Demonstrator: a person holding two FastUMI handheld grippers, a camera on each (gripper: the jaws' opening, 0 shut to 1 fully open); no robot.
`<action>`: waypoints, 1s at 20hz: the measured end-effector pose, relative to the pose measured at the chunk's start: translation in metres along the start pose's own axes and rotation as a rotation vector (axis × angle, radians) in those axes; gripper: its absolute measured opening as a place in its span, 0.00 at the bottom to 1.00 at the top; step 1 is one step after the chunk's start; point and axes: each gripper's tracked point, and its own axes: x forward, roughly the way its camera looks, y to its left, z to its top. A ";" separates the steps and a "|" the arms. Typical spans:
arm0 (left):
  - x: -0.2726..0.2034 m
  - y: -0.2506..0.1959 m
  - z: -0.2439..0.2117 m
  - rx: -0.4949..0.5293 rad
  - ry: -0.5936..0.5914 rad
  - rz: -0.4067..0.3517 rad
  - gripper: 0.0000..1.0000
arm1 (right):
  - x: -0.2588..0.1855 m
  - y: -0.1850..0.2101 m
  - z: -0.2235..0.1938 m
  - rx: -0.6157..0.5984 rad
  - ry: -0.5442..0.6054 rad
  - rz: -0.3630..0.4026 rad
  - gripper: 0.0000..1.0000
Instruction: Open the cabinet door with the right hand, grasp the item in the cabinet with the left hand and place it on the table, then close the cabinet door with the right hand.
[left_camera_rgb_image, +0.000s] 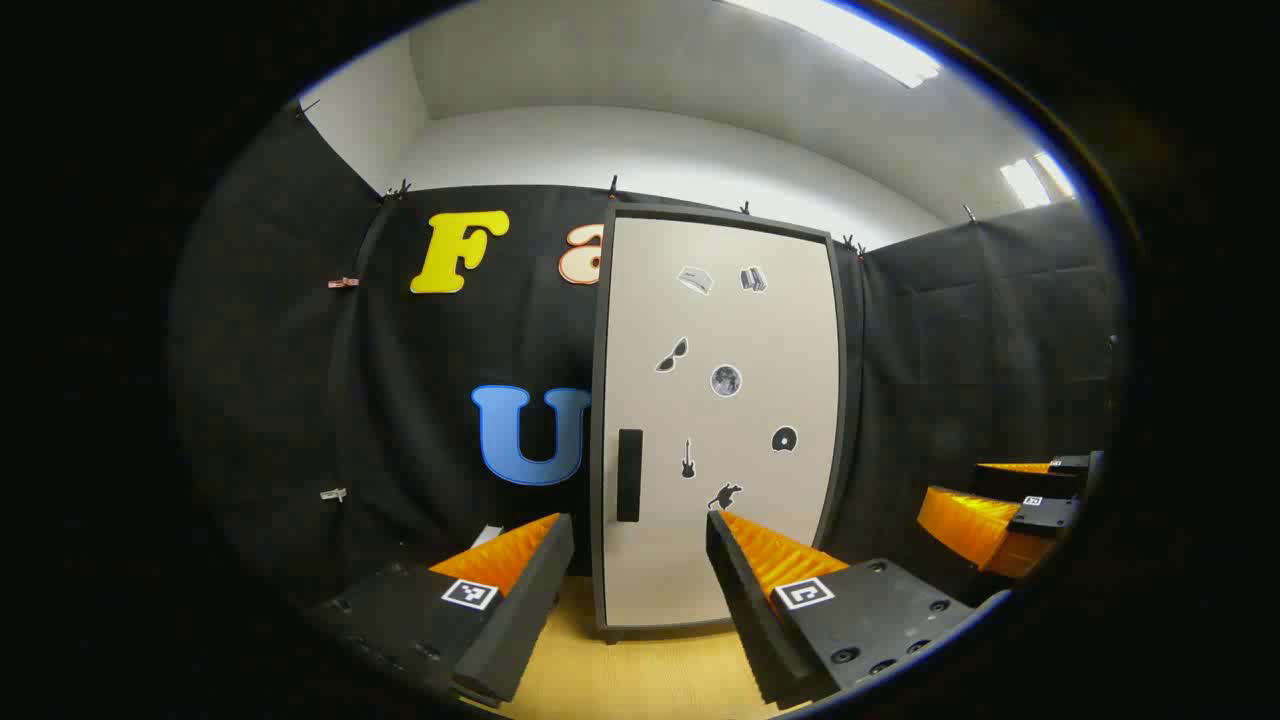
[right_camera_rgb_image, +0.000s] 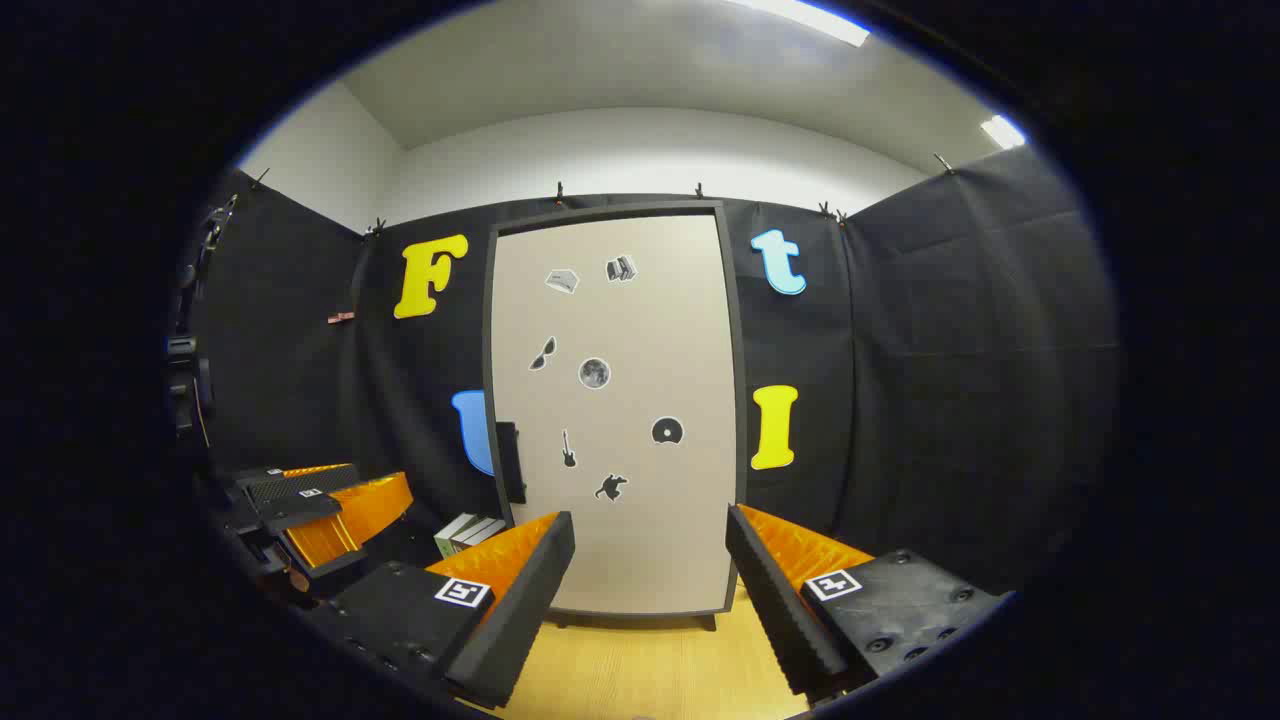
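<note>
A tall cabinet stands on the wooden table with its beige door (left_camera_rgb_image: 720, 420) (right_camera_rgb_image: 615, 410) closed; small stickers dot the door. A dark vertical handle (left_camera_rgb_image: 629, 475) (right_camera_rgb_image: 509, 462) sits on the door's left edge. The item inside is hidden behind the door. My left gripper (left_camera_rgb_image: 640, 560) is open, held a short way in front of the door near the handle, with nothing between its fingers. In the left gripper view the right gripper (left_camera_rgb_image: 1010, 510) shows at the far right. My right gripper (right_camera_rgb_image: 650, 565) is open and empty, facing the door's lower part. The left gripper (right_camera_rgb_image: 320, 505) appears at lower left in the right gripper view.
The wooden table (left_camera_rgb_image: 640, 680) (right_camera_rgb_image: 650, 670) runs under both grippers up to the cabinet's base. A small stack of book-like boxes (right_camera_rgb_image: 468, 533) lies left of the cabinet against the black cloth wall. Cloth walls close in the back and both sides.
</note>
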 end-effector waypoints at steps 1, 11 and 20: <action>0.000 0.000 0.001 0.000 -0.004 -0.002 0.85 | 0.000 0.001 0.002 0.002 -0.006 0.002 0.98; -0.002 0.007 -0.001 0.000 -0.005 0.008 0.85 | 0.000 0.003 0.002 0.008 -0.012 -0.008 0.98; -0.005 0.014 0.003 0.012 -0.020 0.005 0.85 | -0.001 0.005 -0.001 0.012 0.002 -0.024 0.98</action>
